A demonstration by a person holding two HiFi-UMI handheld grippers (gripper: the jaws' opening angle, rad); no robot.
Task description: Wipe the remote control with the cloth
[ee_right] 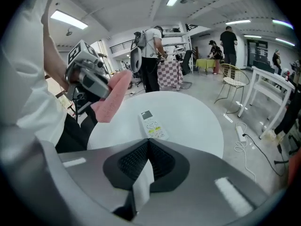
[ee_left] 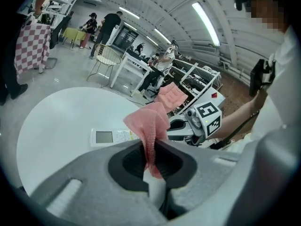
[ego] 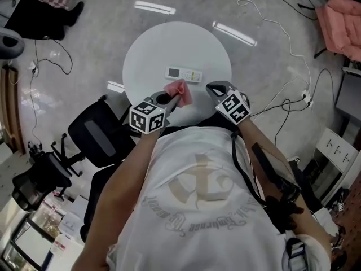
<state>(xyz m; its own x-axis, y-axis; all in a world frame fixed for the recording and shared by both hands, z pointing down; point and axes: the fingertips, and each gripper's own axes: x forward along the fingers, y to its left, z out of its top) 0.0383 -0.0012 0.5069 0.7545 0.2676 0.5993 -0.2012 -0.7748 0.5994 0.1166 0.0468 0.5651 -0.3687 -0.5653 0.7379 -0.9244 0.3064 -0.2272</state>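
A white remote control [ego: 184, 74] lies flat near the middle of the round white table [ego: 152, 49]; it also shows in the left gripper view [ee_left: 114, 137] and the right gripper view [ee_right: 152, 122]. My left gripper [ego: 171, 98] is shut on a pink cloth [ego: 179, 92], which sticks up from its jaws [ee_left: 149, 126] just short of the remote. My right gripper [ego: 212, 87] hovers to the right of the remote, jaws shut with nothing between them [ee_right: 147, 141]. From the right gripper view the cloth [ee_right: 111, 102] hangs left of the remote.
A black office chair [ego: 93, 133] stands left of me at the table's near edge. White cables and a power strip [ego: 293, 61] trail over the floor on the right. A pink cushion [ego: 341, 24] sits at the far right. People stand further off in the room.
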